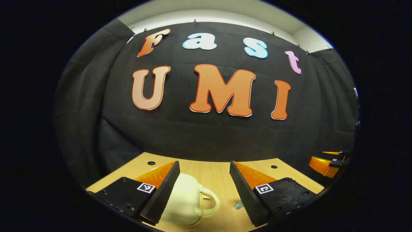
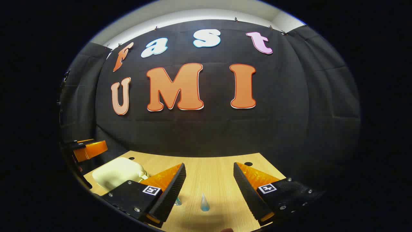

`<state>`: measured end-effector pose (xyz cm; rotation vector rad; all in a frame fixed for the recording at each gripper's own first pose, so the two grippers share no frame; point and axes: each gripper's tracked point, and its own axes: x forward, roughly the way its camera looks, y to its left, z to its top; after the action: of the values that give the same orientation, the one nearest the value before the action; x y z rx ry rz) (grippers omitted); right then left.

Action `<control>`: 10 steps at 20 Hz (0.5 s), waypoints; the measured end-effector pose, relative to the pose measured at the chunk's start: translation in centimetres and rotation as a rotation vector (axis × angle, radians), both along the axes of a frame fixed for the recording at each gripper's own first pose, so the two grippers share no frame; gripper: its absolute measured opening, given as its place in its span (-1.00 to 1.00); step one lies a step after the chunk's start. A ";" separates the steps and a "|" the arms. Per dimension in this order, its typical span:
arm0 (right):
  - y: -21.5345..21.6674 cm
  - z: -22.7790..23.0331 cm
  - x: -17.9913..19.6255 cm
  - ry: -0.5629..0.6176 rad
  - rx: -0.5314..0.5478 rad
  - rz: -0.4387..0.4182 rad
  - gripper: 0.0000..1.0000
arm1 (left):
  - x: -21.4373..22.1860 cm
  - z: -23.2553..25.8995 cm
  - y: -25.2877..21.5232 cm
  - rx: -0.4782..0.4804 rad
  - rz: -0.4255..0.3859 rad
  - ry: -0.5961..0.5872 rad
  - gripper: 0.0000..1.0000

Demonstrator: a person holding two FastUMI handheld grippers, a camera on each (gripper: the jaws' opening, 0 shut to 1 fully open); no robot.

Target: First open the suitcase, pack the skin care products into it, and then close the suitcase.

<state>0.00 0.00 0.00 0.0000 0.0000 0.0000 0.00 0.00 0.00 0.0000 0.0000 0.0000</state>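
Suitcase: a small cream suitcase [image 1: 185, 201] is lying closed on the wooden table [image 1: 212, 172], its handle [image 1: 209, 201] facing toward the middle of the tabletop. In the right gripper view the same suitcase [image 2: 117, 174] is sitting toward the left end of the table [image 2: 212, 167].

Left gripper: the left gripper [image 1: 204, 190] is hovering right over the suitcase with its two fingers standing wide apart and nothing between them. One finger [image 1: 162, 193] is overlapping the suitcase's body in the picture; whether it is touching the shell I cannot tell. In the right gripper view the left gripper [image 2: 87, 149] is showing above and just beyond the suitcase.

Right gripper: the right gripper [image 2: 209, 187] is hanging over bare tabletop to the side of the suitcase, away from its handle end, fingers spread wide and gripping nothing. In the left gripper view the right gripper [image 1: 328, 162] is hanging well apart from the suitcase, off past its handle side.

Skin care products: a small pale blue cone-topped bottle [image 2: 204, 203] is standing upright on the table, near the suitcase on its handle side, below the gap between the right gripper's fingers. A second small clear item [image 2: 178, 202] is peeking out just beside it, nearer the suitcase, half hidden by a finger; what it is I cannot tell. In the left gripper view a small clear-bluish item [image 1: 238, 204] is resting just beyond the suitcase handle.
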 end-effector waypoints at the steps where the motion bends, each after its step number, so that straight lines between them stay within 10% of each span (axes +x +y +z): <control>1: -0.2 0.0 0.0 -0.002 0.001 -0.006 0.89 | 0.1 0.0 -0.1 0.001 0.003 0.002 0.93; 10: -0.6 0.1 0.1 0.000 0.007 -0.012 0.88 | 0.1 1.3 0.3 0.046 0.001 -0.037 0.93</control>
<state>0.13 -0.62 0.11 0.0074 0.0005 -0.0120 0.06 0.29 1.32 0.0460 -0.0372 0.0010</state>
